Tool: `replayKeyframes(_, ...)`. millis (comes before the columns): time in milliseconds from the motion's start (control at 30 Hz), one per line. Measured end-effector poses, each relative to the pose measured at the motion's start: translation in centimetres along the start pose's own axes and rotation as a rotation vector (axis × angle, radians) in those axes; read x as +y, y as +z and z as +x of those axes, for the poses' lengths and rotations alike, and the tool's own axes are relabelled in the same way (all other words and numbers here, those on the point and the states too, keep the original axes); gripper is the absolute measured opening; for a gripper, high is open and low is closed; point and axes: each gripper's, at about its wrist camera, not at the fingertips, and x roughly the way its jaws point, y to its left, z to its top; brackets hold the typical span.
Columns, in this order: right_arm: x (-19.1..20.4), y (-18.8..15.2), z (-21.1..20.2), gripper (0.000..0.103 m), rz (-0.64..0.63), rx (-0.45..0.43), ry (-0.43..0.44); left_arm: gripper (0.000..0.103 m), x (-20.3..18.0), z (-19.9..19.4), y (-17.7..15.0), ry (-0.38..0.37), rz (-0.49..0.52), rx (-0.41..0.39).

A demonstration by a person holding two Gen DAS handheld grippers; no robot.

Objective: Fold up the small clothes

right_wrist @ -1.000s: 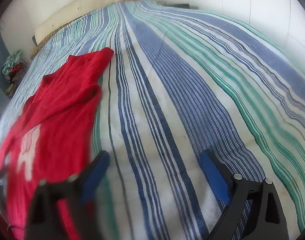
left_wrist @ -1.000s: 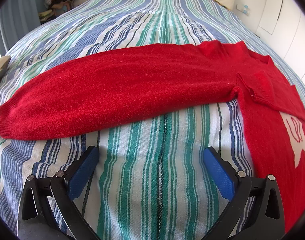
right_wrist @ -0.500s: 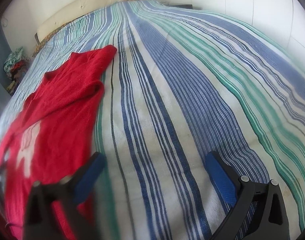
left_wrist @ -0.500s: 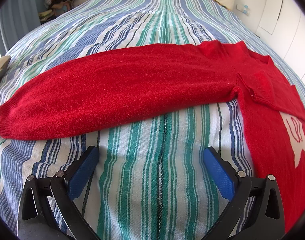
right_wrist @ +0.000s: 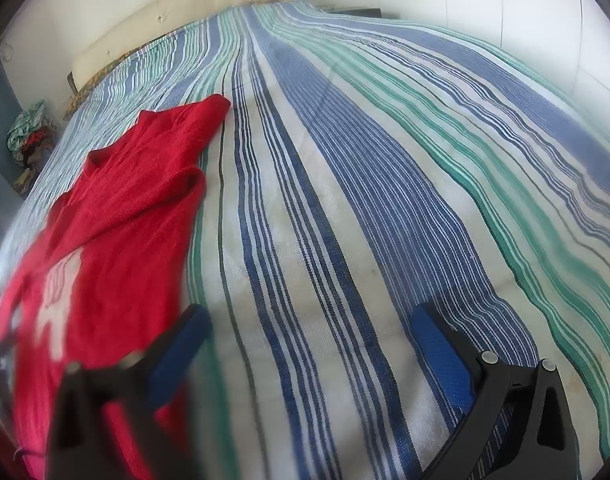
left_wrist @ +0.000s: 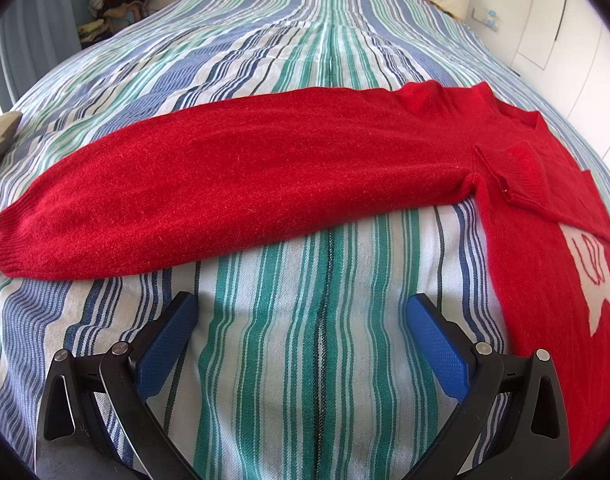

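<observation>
The left gripper (left_wrist: 301, 332) hangs nearest the lens, its blue-padded fingers (left_wrist: 167, 346) spread wide with nothing between them but the striped bedspread (left_wrist: 305, 360); just beyond their tips the long sleeve (left_wrist: 225, 184) of the red sweater (left_wrist: 545, 264) lies flat and stretched out to the left, cuff at the far left, the body running down the right with a white motif (left_wrist: 595, 280) on it; a second, shorter fold of red lies across the chest. The right gripper (right_wrist: 305, 336) likewise stands wide apart and holds nothing; its left finger (right_wrist: 177, 352) is blurred and overlaps the sweater's edge (right_wrist: 117, 240), its right one sits over bare bedspread (right_wrist: 385, 200); farther off, a cream headboard (right_wrist: 185, 24) and a heap of clothes (right_wrist: 29, 136) at the left.
</observation>
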Motion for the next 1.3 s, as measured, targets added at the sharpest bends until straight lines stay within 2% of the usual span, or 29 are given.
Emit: replayKeyframes(1300, 0.09, 0.11, 0.13, 0.101, -0.006, 0.005, -0.005, 0.103, 0.02, -0.01, -0.03, 0.0, 0.0, 0.0)
